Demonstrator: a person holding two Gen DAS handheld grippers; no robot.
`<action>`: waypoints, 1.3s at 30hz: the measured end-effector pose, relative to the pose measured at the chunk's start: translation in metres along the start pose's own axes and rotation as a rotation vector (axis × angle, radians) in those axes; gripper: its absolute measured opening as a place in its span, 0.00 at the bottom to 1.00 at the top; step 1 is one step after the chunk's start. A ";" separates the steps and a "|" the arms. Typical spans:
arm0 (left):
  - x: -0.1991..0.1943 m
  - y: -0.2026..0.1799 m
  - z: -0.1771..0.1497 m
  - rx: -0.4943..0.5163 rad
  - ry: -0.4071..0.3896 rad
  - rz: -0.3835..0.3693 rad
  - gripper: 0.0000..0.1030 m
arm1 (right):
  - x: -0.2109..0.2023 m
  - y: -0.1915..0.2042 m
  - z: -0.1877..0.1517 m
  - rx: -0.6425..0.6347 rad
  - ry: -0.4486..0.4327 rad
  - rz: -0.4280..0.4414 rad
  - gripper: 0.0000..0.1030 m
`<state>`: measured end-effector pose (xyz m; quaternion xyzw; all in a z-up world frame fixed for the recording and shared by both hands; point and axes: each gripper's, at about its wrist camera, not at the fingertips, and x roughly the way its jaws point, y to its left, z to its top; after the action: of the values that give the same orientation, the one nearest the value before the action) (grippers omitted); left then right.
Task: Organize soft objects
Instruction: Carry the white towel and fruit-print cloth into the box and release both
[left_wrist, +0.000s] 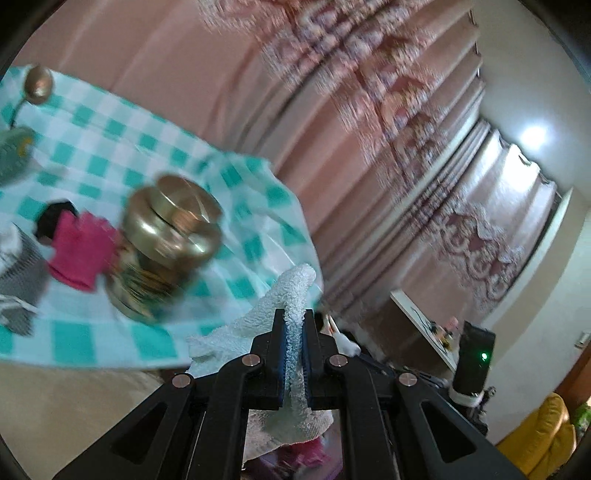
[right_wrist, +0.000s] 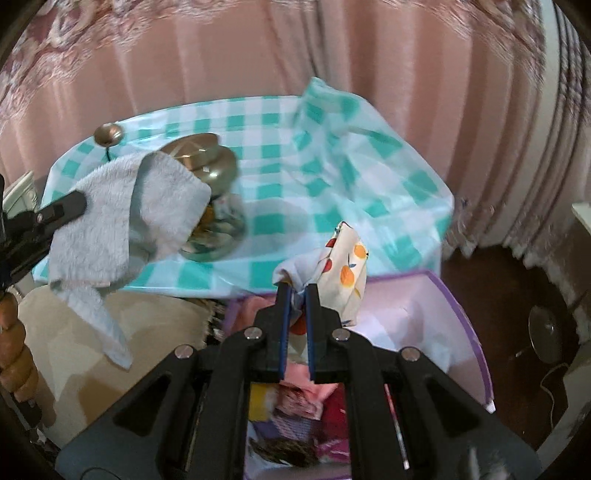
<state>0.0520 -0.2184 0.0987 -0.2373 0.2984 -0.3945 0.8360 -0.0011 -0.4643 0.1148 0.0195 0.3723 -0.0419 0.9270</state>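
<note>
**Both grippers carry cloths by the checked table**

The left gripper (left_wrist: 294, 317) has its fingers pressed together on a white towel (left_wrist: 291, 291); the fluffy cloth sticks out past the fingertips and hangs below them, just off the near edge of the table (left_wrist: 92, 147). In the right wrist view the same towel (right_wrist: 129, 206) droops from that gripper in front of the jar. The right gripper (right_wrist: 298, 291) pinches a fruit-print cloth (right_wrist: 347, 266), white with oranges and cherries, held over a purple-rimmed bin (right_wrist: 476, 332) that stands against the table's near edge.

The bin holds a jumble of fabrics: pink, red, yellow and a lilac check show under the gripper. On the teal-and-white checked tablecloth, near the near edge, stands a glass jar (left_wrist: 162, 254) with a gold lid (left_wrist: 173, 218); its contents are too blurred to tell. Just beside the jar lies a pink cloth (left_wrist: 79, 251), touching something black. A grey striped fabric (left_wrist: 18, 273) sits at the table's left edge. No writing can be read anywhere
</note>
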 end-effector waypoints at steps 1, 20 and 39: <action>0.006 -0.004 -0.003 0.002 0.017 -0.007 0.07 | 0.000 -0.006 -0.001 0.008 0.000 -0.009 0.10; 0.149 -0.073 -0.018 0.141 0.240 0.015 0.36 | 0.002 -0.079 -0.016 0.169 0.011 -0.041 0.43; 0.101 -0.036 -0.035 0.252 0.206 0.173 0.42 | 0.002 -0.054 -0.018 0.124 0.000 0.039 0.59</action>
<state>0.0608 -0.3257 0.0655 -0.0624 0.3501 -0.3778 0.8549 -0.0172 -0.5172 0.1002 0.0842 0.3687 -0.0470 0.9245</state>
